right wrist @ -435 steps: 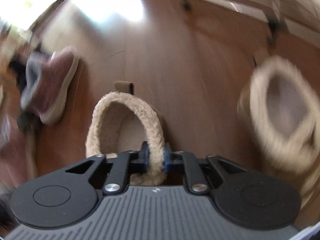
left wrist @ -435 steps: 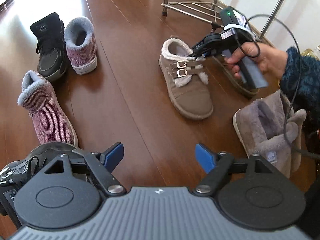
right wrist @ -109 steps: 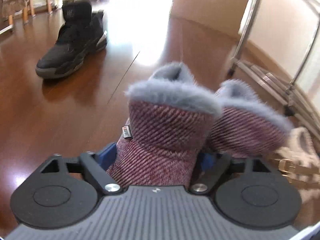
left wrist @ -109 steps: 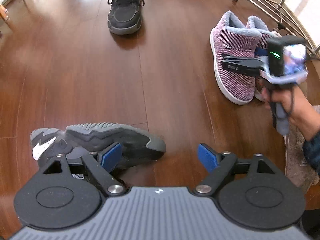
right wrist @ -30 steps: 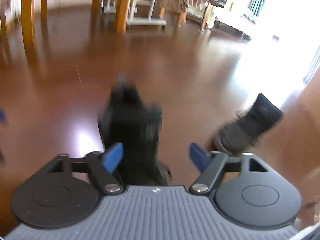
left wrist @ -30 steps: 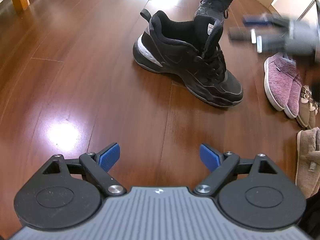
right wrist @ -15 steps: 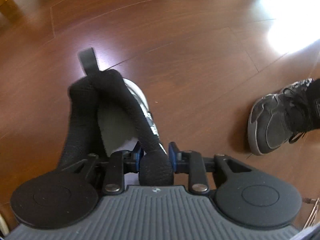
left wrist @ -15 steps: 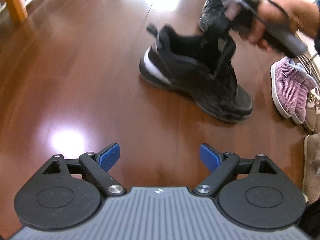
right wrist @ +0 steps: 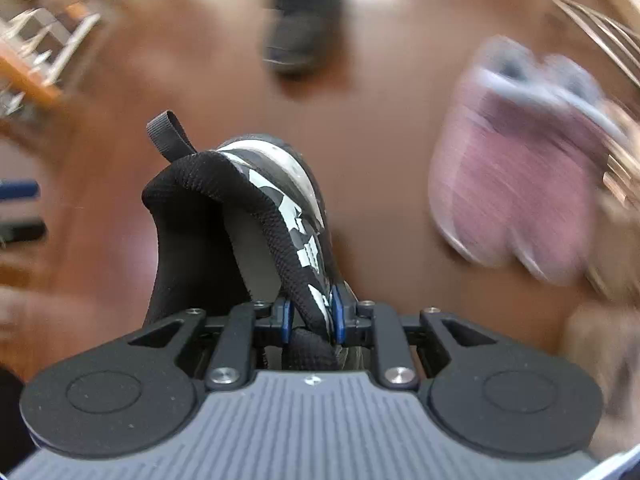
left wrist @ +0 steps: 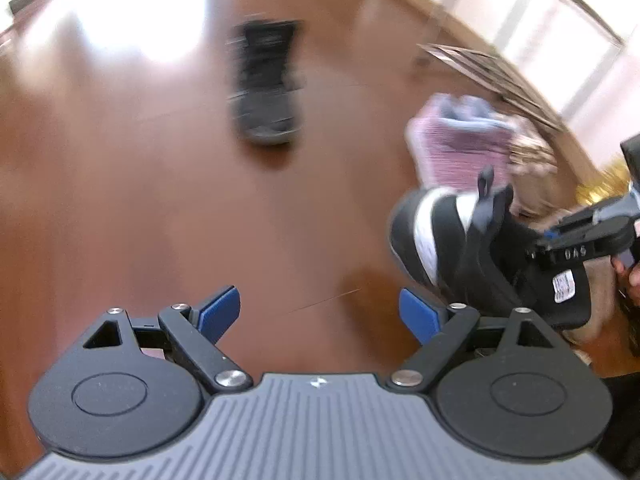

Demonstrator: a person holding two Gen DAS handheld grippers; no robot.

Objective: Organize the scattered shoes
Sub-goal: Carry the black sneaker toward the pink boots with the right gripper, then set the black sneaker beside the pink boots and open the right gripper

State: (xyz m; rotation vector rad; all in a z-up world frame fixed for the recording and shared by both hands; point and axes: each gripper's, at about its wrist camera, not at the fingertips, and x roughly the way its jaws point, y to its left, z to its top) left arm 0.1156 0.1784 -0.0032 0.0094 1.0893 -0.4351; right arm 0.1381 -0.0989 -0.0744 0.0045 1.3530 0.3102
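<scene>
My right gripper (right wrist: 312, 318) is shut on the padded collar of a black and white sneaker (right wrist: 240, 220) and holds it off the wooden floor. The left wrist view shows the same sneaker (left wrist: 472, 248) in the air at the right, pinched by the right gripper (left wrist: 548, 240). My left gripper (left wrist: 320, 312) is open and empty above the floor. The other black sneaker (left wrist: 264, 84) stands on the floor further off, blurred; it also shows in the right wrist view (right wrist: 304, 20). The pink slipper boots (right wrist: 520, 184) stand side by side at the right.
A metal shoe rack (left wrist: 488, 68) stands by the wall at the back right. Tan fleece shoes (left wrist: 532, 160) lie beside the pink boots (left wrist: 460, 140). Wooden furniture legs (right wrist: 36, 72) show at the far left of the right wrist view.
The right gripper has lifted the black and white sneaker off the floor and carried it right, towards the pink boots. Both views swing fast and are blurred. The left gripper stays open.
</scene>
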